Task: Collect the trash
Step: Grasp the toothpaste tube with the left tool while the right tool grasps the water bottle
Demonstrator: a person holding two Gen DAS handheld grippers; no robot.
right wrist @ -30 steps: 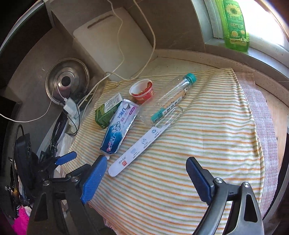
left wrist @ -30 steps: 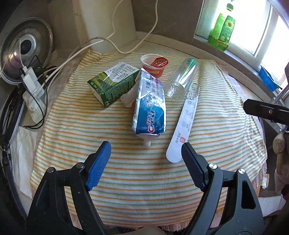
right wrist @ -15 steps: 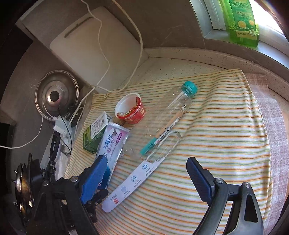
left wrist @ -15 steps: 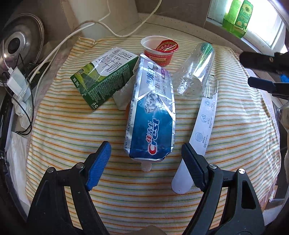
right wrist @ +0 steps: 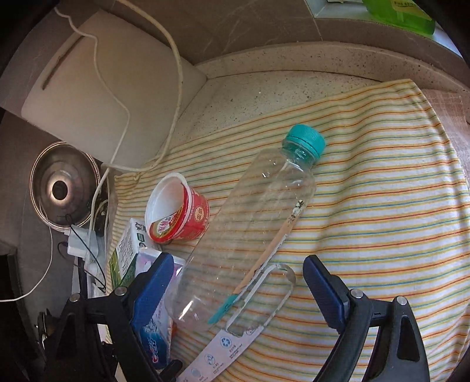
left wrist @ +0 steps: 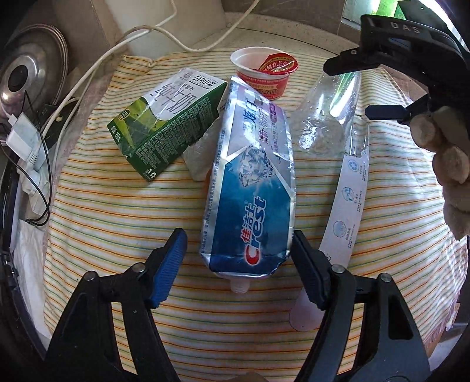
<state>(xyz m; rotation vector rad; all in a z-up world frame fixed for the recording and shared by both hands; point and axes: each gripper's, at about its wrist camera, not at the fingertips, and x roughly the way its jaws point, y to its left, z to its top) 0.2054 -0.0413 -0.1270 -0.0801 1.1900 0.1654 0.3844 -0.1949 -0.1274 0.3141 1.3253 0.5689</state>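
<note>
A blue-and-silver toothpaste tube (left wrist: 249,188) lies on the striped cloth (left wrist: 117,223), cap end toward me. My left gripper (left wrist: 239,264) straddles that end and its jaws are closing; the right pad is at the tube's edge, the left pad stands apart. Beside the tube lie a green milk carton (left wrist: 167,123), a red yogurt cup (left wrist: 264,73) and a white toothbrush card (left wrist: 343,211). A clear bottle (right wrist: 258,223) with a teal cap lies across the card (right wrist: 223,343). My right gripper (right wrist: 239,282) is open wide around the bottle's base, held by a gloved hand (left wrist: 449,164).
A white cutting board (right wrist: 88,97) leans in the back corner with a white cable over it. A steel lid (right wrist: 61,185) and a charger plug (right wrist: 79,244) sit left of the cloth. A green bottle (right wrist: 396,11) stands on the window sill.
Both grippers have come down and in. The left one now brackets the toothpaste tube with narrower jaws. The right one has swung over to the bottle's base and shows larger in the left view.
</note>
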